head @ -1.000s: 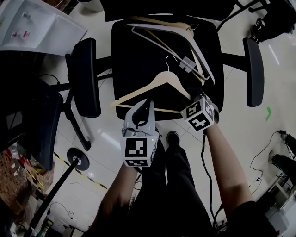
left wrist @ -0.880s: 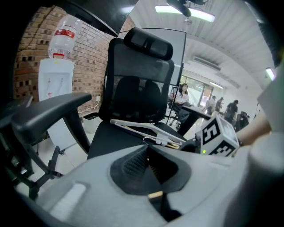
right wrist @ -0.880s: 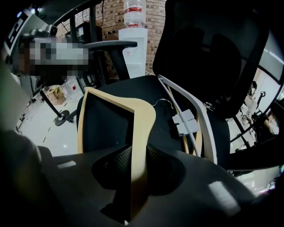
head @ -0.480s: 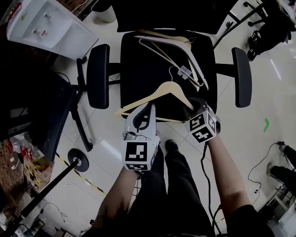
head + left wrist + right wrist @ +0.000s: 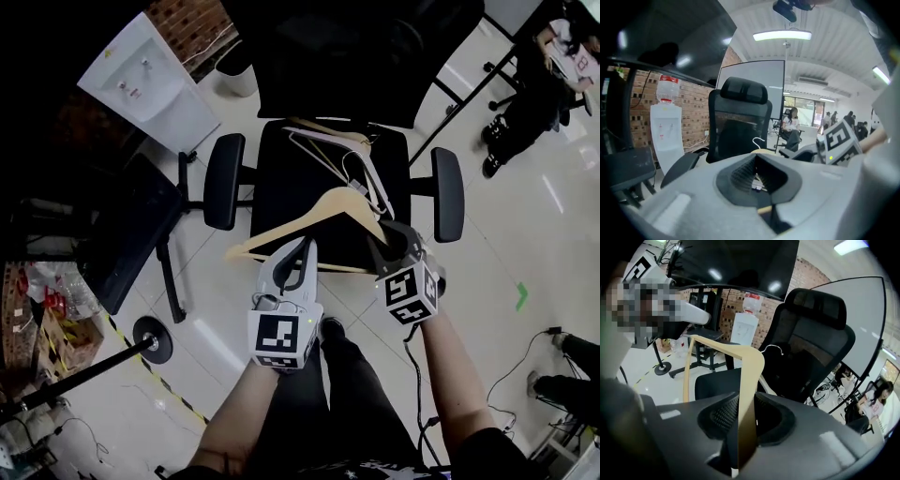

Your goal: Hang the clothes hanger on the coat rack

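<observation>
- Glossy pale floor (image 5: 525, 234) and a brick wall (image 5: 192, 23) frame an office, where a dispenser (image 5: 150, 84) stands to the left of a black chair (image 5: 281, 187).
- At the chair's front edge a person (image 5: 441, 375) reaches out both forearms, with one tool in each hand.
- Between the two tools, a wooden hanger (image 5: 347, 199) hangs over the front of the seat, its hook (image 5: 349, 169) pointing toward the chair's back.
- On that hanger's right arm, the right gripper (image 5: 386, 239) has a firm hold. In the right gripper view the pale wood stands edge-on between the dark jaws, which press on it from both sides.
- Near the middle of the lower bar, the left gripper (image 5: 302, 246) meets the hanger. In the left gripper view its jaws stand almost together, with a sliver of tan wood pinched at their seam.
- Behind the held one, spare hangers (image 5: 328, 155), white and wooden, lie in a loose pile on the seat.
- Off to the left, a dark pole (image 5: 150, 339) on a round base stands on the floor beside a strip of yellow-and-black tape.
- Far across the room, a seated person (image 5: 792, 124) shows in the left gripper view, past the chair's tall back.
</observation>
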Tool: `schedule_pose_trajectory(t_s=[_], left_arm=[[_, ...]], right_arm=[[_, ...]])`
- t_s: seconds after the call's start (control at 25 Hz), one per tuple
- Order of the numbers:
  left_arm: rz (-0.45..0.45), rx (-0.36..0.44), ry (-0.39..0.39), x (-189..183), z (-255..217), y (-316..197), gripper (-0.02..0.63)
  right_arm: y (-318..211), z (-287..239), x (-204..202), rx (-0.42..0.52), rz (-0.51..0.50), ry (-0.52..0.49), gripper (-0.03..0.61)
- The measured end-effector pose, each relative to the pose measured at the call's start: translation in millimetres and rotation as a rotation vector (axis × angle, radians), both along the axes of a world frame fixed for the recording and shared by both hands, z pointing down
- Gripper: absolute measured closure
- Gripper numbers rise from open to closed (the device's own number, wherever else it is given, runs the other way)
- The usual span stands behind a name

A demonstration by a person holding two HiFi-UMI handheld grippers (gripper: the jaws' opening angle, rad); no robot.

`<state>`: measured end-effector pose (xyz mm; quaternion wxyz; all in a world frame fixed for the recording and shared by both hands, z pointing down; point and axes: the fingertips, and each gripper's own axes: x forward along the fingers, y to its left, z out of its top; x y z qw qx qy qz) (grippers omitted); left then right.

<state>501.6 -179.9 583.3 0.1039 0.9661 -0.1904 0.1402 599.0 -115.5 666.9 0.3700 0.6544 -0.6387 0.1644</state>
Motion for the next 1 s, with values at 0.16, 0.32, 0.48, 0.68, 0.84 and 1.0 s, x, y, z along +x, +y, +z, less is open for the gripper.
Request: schedule_pose_trajectory(t_s=[0.16,0.32,0.48,0.68,0.84,1.0], left_arm=[[0.018,0.055,0.068,3.9,-63.5,9.4,0.609],[0.024,0.120,0.133,-0.7,-131.2,16.2,0.609],[-0.009,0.157,0.186,-15.6,-178.5,19.5,0.609],[-0.037,0.203,0.213,-26.1,-215.1,27.8,0.609],[-0.043,0.237,0.237,-33.9,-240.1,38.2,0.609],[-0.072,0.239,0.271,-43.1,-260.4,48.4,0.609]], right_arm=[[3.5,-58.3,-2.4,0.145,0.001,-0.041,0.483],[2.4,-122.6,-4.8,0.277,-0.024,0.025,0.483],[0.1,-180.9,-9.8,0.359,-0.060,0.111,0.483],[1.7,-231.7,-16.5,0.428,-0.095,0.141,0.483],[8.7,-267.4,-23.9,0.458,-0.119,0.210,0.483],[15.8,-296.1,-34.2,0.504,-0.150,0.237,0.483]])
